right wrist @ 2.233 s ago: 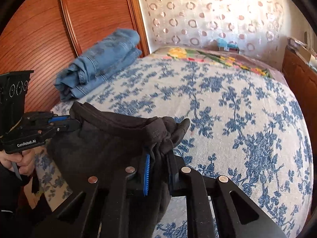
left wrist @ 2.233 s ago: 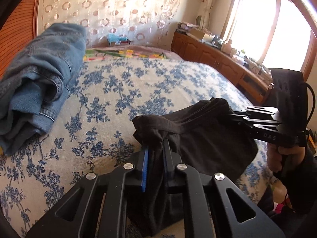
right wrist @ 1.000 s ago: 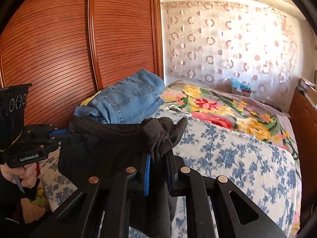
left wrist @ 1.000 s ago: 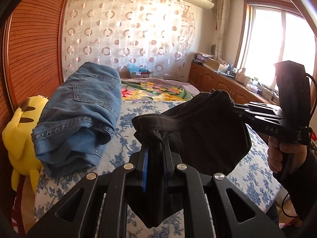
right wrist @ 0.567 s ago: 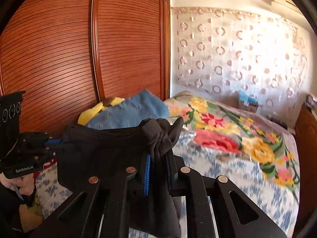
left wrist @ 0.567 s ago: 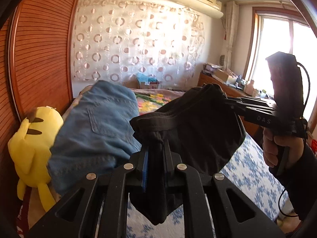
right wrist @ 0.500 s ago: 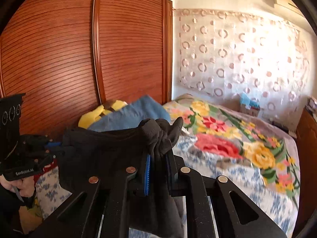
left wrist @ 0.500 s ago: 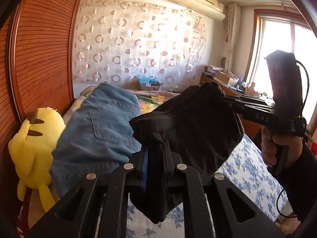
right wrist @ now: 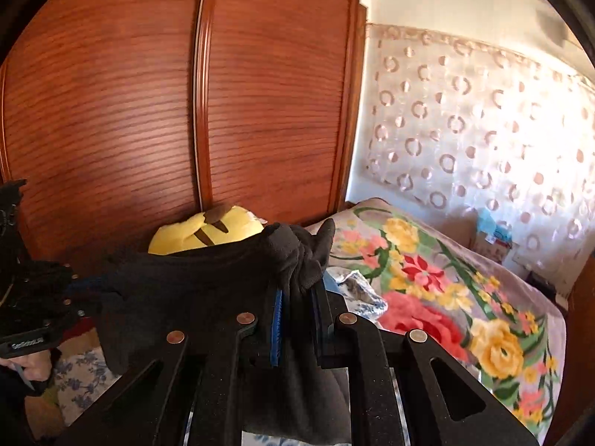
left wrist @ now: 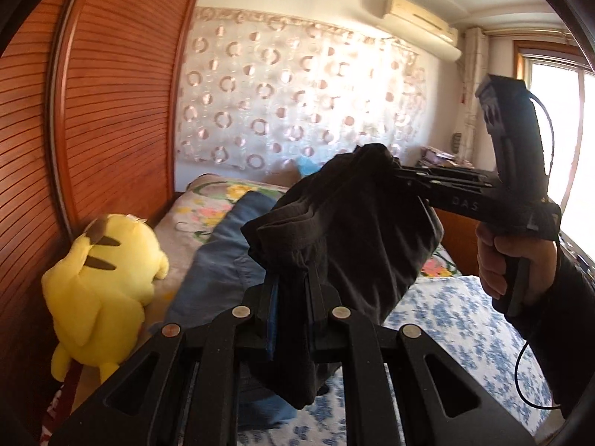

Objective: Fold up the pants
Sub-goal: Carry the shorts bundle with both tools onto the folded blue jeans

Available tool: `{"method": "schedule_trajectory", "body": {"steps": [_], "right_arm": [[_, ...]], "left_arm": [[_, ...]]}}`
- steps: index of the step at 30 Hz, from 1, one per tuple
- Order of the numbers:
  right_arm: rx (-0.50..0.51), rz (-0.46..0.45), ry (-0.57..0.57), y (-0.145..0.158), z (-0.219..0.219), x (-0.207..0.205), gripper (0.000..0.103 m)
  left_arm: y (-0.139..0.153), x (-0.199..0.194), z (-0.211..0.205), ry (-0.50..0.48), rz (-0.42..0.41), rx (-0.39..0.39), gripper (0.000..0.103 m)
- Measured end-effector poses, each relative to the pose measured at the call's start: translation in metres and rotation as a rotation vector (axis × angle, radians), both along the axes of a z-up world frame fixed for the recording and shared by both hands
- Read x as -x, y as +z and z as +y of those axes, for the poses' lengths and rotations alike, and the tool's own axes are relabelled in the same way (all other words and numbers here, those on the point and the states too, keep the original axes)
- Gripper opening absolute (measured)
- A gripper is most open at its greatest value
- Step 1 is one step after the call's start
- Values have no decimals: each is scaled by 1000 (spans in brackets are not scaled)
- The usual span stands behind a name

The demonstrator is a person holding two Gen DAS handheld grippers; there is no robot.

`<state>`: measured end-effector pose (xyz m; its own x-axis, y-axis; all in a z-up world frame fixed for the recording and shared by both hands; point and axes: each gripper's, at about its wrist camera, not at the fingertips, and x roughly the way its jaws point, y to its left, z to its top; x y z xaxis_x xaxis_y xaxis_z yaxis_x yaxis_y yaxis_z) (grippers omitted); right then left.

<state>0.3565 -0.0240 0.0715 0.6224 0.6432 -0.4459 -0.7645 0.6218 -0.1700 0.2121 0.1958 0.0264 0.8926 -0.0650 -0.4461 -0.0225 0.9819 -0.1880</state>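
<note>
The folded black pants (left wrist: 353, 245) hang in the air between both grippers, above the bed. My left gripper (left wrist: 290, 290) is shut on one bunched edge of the pants at the bottom of the left wrist view. My right gripper (left wrist: 399, 176), held by a hand (left wrist: 509, 260), is shut on the opposite edge. In the right wrist view the right gripper (right wrist: 297, 297) pinches the pants (right wrist: 193, 297), and the left gripper (right wrist: 83, 286) grips them at the far left. A folded pair of blue jeans (left wrist: 219, 260) lies just behind and below the black pants.
A yellow plush toy (left wrist: 100, 278) leans against the wooden wardrobe (left wrist: 93, 111) beside the jeans. The bed has a blue-flowered sheet (left wrist: 453, 327) and a bright floral blanket (right wrist: 427, 278). A patterned curtain (left wrist: 297, 93) covers the far wall.
Both grippers have carried the black pants up and across the bed toward the jeans, the plush toy and the wardrobe. Both grips are unchanged.
</note>
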Motion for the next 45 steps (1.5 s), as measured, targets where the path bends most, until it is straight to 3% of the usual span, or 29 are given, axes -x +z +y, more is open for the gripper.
{"method": "schedule_trajectory", "body": {"steps": [8,14,16,20,24,25,31,35,45], "right_arm": [[73,27,49,-12,59,-59,13],[69,69,73,-17,97,-90,13],[76,86,63,-20,102,-96,20],[51,102,30,-20,94,-99,40],[-12,96,5,-11,74,-90,41],[-22,92,7,-11,69,-84,41],[-47,149,62,-24,43,-60,41],[1,165,77,-37,48,-58,41],[23,214,10,-47,55,-94,39]], "left_arm": [[-24,-10,22,74,56,32,13],[-30,-12,33,119,81,28,13],[-33,-10,32,131,95,14,13],[-33,-8,29,143,123,-14,25],[-28,-4,31,142,98,-9,53],[-26,-3,30,137,93,-8,56],[-25,-10,22,95,103,-22,57],[-40,-18,15,71,151,-34,57],[-64,-23,17,73,224,-30,60]]}}
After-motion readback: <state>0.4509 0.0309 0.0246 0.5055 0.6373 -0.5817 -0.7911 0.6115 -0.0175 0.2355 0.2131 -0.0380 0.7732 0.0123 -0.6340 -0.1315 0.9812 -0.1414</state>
